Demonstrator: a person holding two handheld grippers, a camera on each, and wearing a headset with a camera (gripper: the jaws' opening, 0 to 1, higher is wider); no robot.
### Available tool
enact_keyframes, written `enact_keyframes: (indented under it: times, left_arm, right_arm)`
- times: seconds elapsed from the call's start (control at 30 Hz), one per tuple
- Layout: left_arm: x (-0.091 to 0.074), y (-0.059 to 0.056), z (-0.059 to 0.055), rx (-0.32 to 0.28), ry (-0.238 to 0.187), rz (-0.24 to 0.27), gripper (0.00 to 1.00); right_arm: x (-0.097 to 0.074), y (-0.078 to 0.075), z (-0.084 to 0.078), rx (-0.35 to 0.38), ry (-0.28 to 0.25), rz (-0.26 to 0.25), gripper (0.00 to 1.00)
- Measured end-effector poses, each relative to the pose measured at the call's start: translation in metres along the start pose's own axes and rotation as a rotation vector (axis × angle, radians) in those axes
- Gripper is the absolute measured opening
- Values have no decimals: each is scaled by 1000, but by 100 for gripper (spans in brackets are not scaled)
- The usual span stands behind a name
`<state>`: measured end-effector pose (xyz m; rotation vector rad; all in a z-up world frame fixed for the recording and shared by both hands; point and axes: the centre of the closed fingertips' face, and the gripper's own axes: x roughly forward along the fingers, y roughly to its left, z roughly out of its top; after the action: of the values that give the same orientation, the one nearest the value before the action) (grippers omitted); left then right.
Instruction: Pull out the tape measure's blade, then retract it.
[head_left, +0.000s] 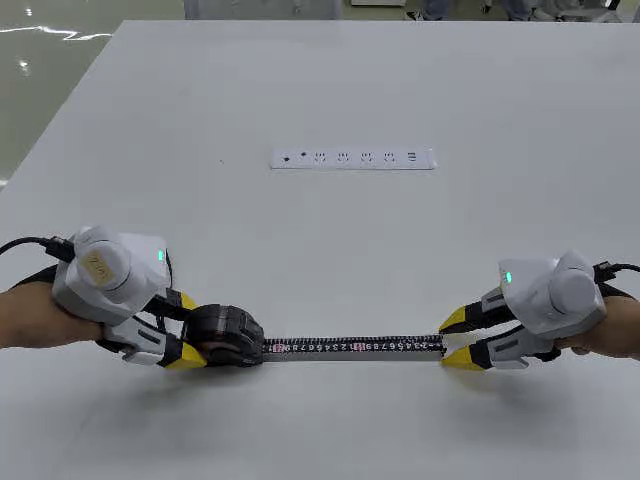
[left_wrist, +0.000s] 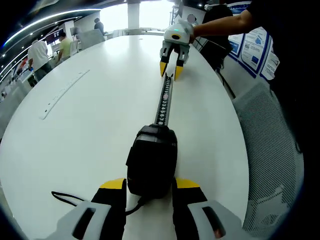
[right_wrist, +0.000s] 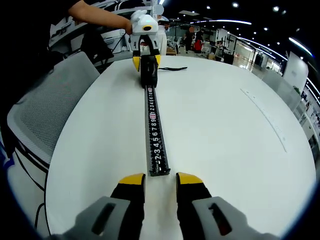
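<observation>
White worktop (head_left: 350, 240), with a white power strip (head_left: 353, 158) flat near its middle. All places are given from the strip.

The tape measure case (head_left: 228, 335) is black and sits on the worktop on the person's side of the strip, well apart from it, past its left end. The left hand-held gripper (head_left: 190, 330) is clamped on the case, one yellow-tipped jaw against each side. In the left gripper view the case is wedged between the two jaws, its mouth facing away from the camera.

The blade (head_left: 355, 347) is pulled out and lies flat on the worktop, roughly parallel to the strip's long side. It runs from the case rightward, and its numbers are readable. Its free end is past the strip's right end, still on the person's side and well apart from the strip.

The right hand-held gripper (head_left: 458, 338) is at that free end with its jaws spread. In the right gripper view the blade tip lies just ahead of the gap between the jaws, with neither yellow pad pressing on it. In the head view the tip sits at the mouth of the jaws. I cannot tell whether it touches either of them.

A thin black cord (left_wrist: 62, 196) lies on the worktop beside the left gripper, on the side away from the strip's right end. A person's hand holds each gripper at the worktop's near edge.
</observation>
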<state>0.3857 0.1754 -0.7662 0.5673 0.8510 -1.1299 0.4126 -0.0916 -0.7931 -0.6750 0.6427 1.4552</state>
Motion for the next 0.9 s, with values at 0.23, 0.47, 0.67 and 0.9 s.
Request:
enact_keyframes:
  times: [0.23, 0.47, 0.67, 0.9]
  left_arm:
    - [-8, -3, -10, -42, -10, 12, 43]
    - [-14, -7, -9, -71, -75, 47, 53]
    - [-17, -15, -12, -124, -128, 68, 58]
    - [-22, -29, -12, -198, -218, 107, 62]
  right_arm:
    - [-8, 3, -2, 32, -3, -32, 35]
    - [-14, 10, -3, 39, -13, -57, 45]
    - [-20, 14, -4, 65, -28, -90, 52]
    - [-28, 20, -2, 106, -50, -152, 61]
